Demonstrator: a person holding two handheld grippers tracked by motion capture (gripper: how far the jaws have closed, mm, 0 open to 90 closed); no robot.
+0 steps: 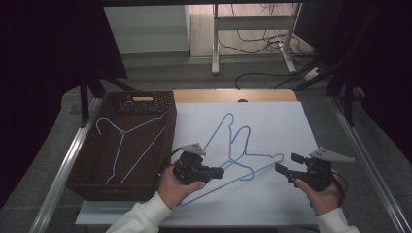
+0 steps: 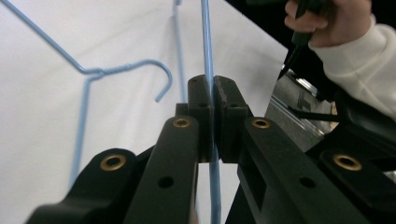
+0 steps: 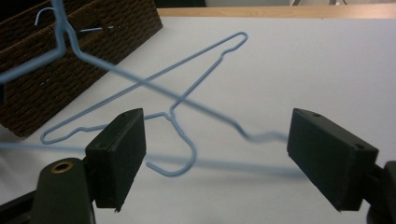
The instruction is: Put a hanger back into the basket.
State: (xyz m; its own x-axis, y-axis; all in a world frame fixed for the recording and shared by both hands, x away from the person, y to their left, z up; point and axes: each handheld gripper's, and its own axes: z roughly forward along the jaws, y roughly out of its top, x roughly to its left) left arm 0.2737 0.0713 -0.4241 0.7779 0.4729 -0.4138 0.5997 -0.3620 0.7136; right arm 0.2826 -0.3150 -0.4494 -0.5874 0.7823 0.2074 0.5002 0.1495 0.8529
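A: The dark brown woven wicker basket [image 1: 92, 187] at the left of the high view already holds one light-blue wire hanger [image 1: 127, 145]. Where is the hanger in hand?

B: At lower centre, above the white table sheet [image 1: 272, 204]. The left gripper [image 1: 219, 172] is clamped on the lifted light-blue wire hanger [image 1: 252, 154] at its bottom bar; the right gripper [image 1: 286, 167] stands wide, holding nothing.

A: Advice?

B: Probably lift it clear of the second table hanger [image 1: 232, 135] under it before swinging left, so the hooks don't snag.
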